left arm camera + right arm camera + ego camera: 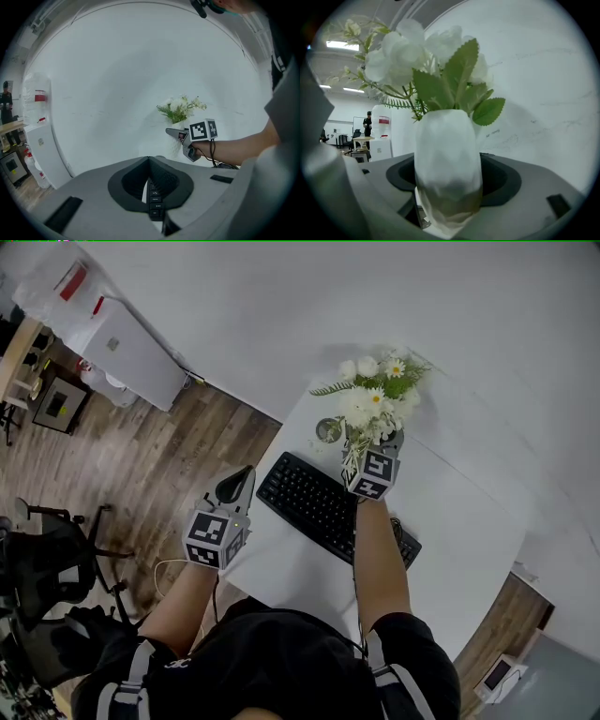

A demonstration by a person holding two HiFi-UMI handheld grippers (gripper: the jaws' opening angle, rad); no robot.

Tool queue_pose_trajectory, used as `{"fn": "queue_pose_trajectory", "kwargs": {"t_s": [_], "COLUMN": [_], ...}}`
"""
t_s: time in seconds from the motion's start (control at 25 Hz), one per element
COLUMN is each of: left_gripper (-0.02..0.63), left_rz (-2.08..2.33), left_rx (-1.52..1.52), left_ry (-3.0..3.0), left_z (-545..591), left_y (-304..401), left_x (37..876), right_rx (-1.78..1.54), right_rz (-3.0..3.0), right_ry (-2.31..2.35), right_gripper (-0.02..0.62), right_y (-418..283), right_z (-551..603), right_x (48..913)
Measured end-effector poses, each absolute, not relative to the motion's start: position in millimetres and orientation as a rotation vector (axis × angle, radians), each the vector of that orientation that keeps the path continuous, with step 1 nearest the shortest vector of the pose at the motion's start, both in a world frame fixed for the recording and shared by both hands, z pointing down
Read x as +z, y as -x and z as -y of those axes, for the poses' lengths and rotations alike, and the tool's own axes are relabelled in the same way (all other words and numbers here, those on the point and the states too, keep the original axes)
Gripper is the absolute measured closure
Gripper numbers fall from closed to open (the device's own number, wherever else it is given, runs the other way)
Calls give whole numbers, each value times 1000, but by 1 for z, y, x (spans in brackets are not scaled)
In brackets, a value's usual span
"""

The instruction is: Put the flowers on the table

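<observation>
Right tool [382, 448] is clamped on the vase [447, 164] of flowers [375, 395], upright between its jaws. It looks top-heavy, so a tilted set-down on the surface [469, 521] could topple it. Left tool [234, 488] is closed and empty.

Head view steeply downward, gripper views roughly level, all sharing flowers [378, 390]

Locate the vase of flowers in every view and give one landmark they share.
Head view: vase of flowers upper middle, beyond the keyboard, in the right gripper.
Left gripper view: right of centre.
Right gripper view: fills the centre, between the jaws.
Shared landmark: white water dispenser, at the left in each.
</observation>
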State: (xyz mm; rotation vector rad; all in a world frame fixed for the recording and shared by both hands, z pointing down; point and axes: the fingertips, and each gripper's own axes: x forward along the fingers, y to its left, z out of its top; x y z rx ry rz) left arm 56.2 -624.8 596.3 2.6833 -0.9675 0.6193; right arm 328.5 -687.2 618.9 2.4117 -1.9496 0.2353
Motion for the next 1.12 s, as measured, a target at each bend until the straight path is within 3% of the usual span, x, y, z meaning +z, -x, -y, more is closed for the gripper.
{"fn": "queue_pose_trajectory", "kwargs": {"t_s": [0.36, 0.68, 1.12], "left_gripper": [604, 604, 604], "left_rz": [935, 953, 943], "left_rx": [591, 580, 524], "left_ry": [-2694, -2689, -2722], "left_z": [627, 616, 597], "left_y": [-56, -43, -41], "left_x": [592, 587, 565], "right_rx": [263, 295, 311], "right_rz": [1883, 1920, 1917], "right_ry": [-2421, -2399, -2430], "right_gripper": [217, 158, 147], "right_y": [-332, -318, -298], "right_z": [675, 670, 623], "right_x": [628, 620, 597]}}
